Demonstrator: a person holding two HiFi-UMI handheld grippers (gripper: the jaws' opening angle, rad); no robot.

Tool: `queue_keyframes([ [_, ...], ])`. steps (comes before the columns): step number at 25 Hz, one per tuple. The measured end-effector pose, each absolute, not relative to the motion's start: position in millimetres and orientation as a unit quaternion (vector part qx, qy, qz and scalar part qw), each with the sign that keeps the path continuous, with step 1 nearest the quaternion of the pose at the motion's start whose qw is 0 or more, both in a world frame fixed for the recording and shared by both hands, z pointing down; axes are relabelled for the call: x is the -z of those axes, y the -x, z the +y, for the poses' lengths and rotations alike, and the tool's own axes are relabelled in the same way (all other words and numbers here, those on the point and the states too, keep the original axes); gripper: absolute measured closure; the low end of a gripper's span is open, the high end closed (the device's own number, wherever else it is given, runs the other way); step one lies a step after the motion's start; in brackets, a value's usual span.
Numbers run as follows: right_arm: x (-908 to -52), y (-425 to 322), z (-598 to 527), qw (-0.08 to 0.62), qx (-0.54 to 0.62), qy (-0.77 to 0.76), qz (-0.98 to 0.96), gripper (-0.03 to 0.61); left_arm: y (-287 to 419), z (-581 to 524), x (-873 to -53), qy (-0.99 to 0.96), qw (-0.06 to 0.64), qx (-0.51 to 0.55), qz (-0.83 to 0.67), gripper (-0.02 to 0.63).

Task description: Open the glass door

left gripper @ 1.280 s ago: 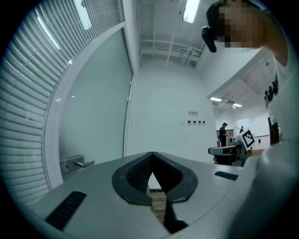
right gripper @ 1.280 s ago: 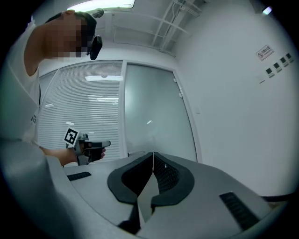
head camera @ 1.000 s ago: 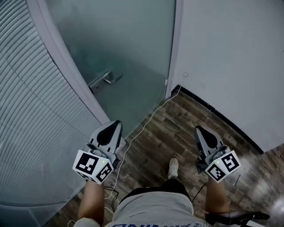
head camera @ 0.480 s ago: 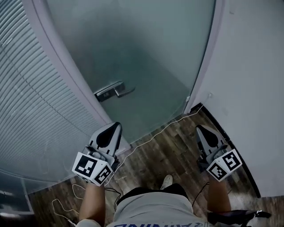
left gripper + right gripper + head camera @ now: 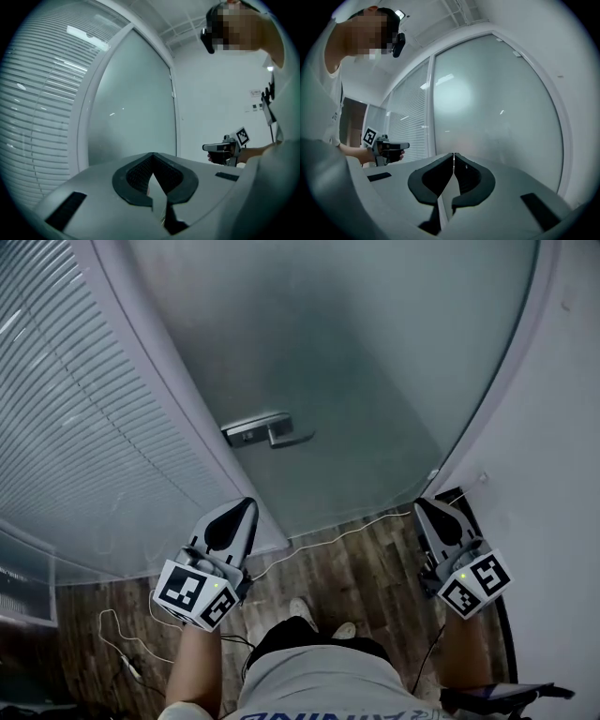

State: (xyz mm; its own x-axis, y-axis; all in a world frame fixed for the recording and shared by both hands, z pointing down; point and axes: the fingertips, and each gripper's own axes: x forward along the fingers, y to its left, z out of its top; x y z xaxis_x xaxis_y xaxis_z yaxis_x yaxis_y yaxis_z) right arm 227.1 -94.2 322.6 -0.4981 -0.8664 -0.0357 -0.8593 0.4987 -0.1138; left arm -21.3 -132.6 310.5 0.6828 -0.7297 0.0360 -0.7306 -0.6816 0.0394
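Head view showed you facing the door (image 5: 356,352), its frosted pane filling the far middle of the scene and apparently closed in its frame. The handle (image 5: 267,433) sat by the door's left edge, well apart from both grippers and touched by neither. Your left gripper (image 5: 247,503) was near you on the left, pointing toward the foot of the door below the handle. Its own view showed the jaws pressed together with nothing between them. Your right gripper (image 5: 419,506) was on the right, near the door's lower right corner beside the white wall (image 5: 572,521); its jaws were likewise together and empty. Blinds (image 5: 84,427) covered the panel left of the door. A thin cable (image 5: 323,540) lay across the wood floor (image 5: 366,577) between the grippers.
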Motion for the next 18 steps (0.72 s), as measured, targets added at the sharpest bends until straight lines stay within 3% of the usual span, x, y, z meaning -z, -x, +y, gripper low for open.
queue_keyframes([
  [18,-357.6,-161.0,-226.0,0.006,0.036,0.43,0.902,0.574,47.1,-241.1,-352.2,-0.913,0.018,-0.011,-0.408,0.62],
])
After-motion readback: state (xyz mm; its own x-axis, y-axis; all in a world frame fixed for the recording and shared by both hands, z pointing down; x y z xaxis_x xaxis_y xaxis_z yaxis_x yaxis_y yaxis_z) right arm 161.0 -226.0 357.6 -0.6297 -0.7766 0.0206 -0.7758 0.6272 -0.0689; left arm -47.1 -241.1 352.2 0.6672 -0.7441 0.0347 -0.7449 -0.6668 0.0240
